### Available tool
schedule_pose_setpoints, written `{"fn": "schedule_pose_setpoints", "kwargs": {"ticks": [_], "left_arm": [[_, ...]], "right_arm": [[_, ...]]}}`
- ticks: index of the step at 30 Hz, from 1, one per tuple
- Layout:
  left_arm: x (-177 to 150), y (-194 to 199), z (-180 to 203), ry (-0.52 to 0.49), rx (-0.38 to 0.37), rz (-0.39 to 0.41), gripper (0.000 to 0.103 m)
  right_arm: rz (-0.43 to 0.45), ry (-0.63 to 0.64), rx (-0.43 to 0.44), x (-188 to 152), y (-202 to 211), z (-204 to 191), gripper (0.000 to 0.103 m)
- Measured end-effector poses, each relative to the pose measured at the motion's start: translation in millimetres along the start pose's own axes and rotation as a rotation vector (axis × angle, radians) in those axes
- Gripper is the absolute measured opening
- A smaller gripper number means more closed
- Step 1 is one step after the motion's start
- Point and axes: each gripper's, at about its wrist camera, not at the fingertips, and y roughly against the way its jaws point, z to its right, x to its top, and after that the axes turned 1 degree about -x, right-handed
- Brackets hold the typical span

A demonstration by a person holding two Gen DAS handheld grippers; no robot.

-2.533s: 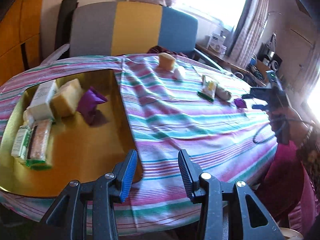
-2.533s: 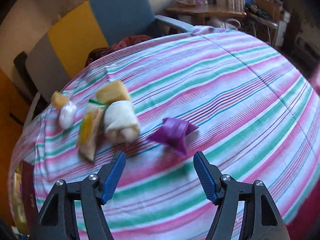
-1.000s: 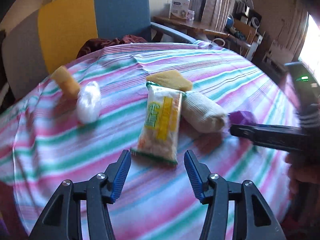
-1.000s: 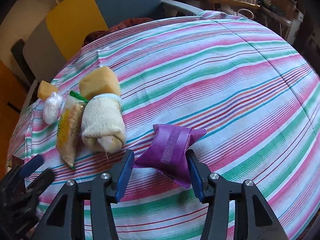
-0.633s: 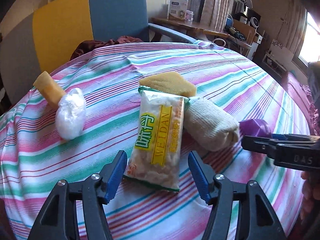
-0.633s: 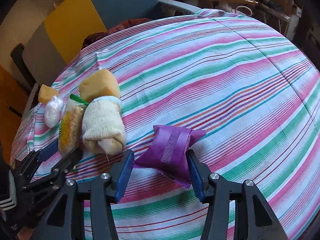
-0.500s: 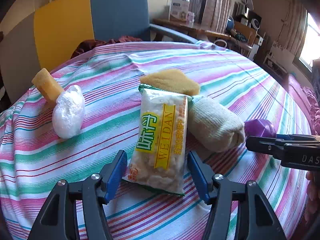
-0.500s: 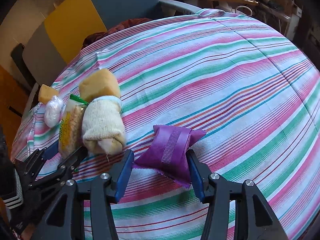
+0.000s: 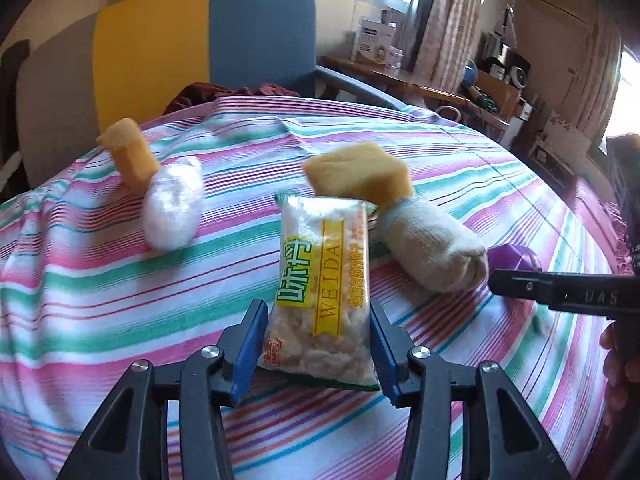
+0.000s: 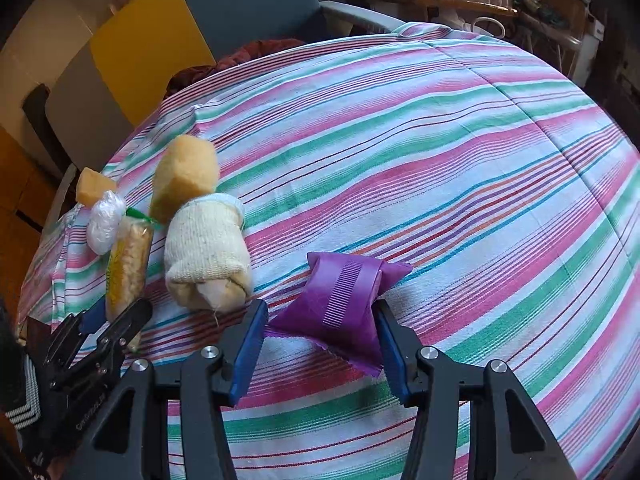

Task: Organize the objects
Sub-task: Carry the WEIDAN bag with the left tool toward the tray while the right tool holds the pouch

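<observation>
Left tool (image 9: 318,344) straddles the snack packet (image 9: 322,292), right tool (image 10: 320,340) the purple pouch (image 10: 344,300), pads apart; only the left view shows the packet's label.

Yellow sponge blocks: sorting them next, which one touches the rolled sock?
The larger sponge, behind the snack packet, touches the rolled sock. The smaller sponge leans by the white bag.

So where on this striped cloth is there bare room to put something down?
The striped tablecloth is bare right of the purple pouch and behind it toward the chair. The left side is crowded: rolled sock, snack packet, two sponges and a white bag touch or nearly touch.
</observation>
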Motion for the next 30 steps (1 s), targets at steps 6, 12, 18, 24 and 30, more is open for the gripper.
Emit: {"fn": "schedule_pose_setpoints", "kwargs": {"ticks": [6,12,18,24,30], "left_arm": [[-13.5,16.1,-12.0,0.047,0.014,0.025,0.048],[-30.5,38.7,-13.2,0.035,0.029,0.069,0.048],[-45.6,58.4,-11.2,0.012,0.042,0.104,0.048],[-59.2,74.9,-15.3,0.023,0.052,0.127,0.048],[-74.7,91.3,-20.8,0.047,0.068,0.141,0.048]], "right_arm": [[0.034,0.02,-0.025,2.7,5.8,-3.9,0.053],[0.089,0.057,-0.039,7.2,16.1,-10.2,0.053],[0.12,0.088,-0.032,6.2,21.2,-18.3,0.053],[0.154,0.116,-0.023,4.6,27.9,-25.2,0.053],[0.183,0.154,0.036,2.3,36.3,-35.9,0.053]]}}
